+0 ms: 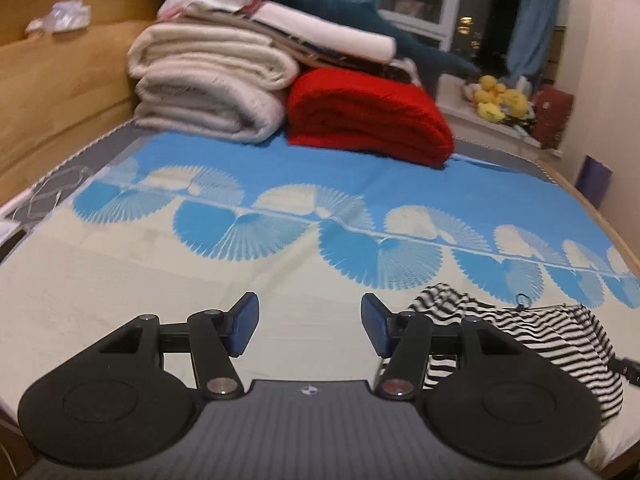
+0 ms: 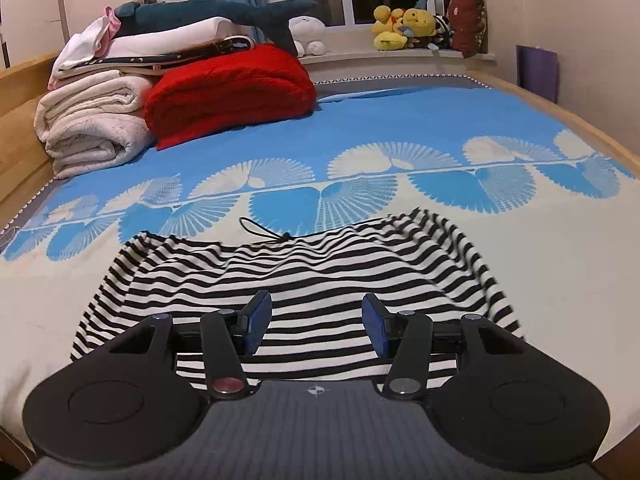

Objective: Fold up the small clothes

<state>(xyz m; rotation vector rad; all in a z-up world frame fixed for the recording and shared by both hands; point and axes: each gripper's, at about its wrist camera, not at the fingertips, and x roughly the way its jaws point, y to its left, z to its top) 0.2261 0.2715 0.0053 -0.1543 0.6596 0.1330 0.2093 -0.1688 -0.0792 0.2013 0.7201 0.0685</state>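
A black-and-white striped garment [image 2: 304,268] lies rumpled on the cream part of the bed cover, a thin black cord [image 2: 260,230] trailing from its far edge. My right gripper [image 2: 316,326] hovers above its near part, open, with nothing between the blue pads [image 2: 256,324]. In the left wrist view the same striped garment [image 1: 520,332] lies bunched at the lower right, beside and partly behind the right finger. My left gripper [image 1: 310,328] stands open over bare cream cover to the left of the garment, holding nothing.
At the head of the bed stand a stack of folded cream blankets [image 1: 208,92], a folded red blanket [image 1: 368,116] and a plush shark [image 2: 224,10] on top. A wooden headboard [image 1: 60,80] runs along the left. Yellow plush toys [image 2: 404,24] sit on the windowsill.
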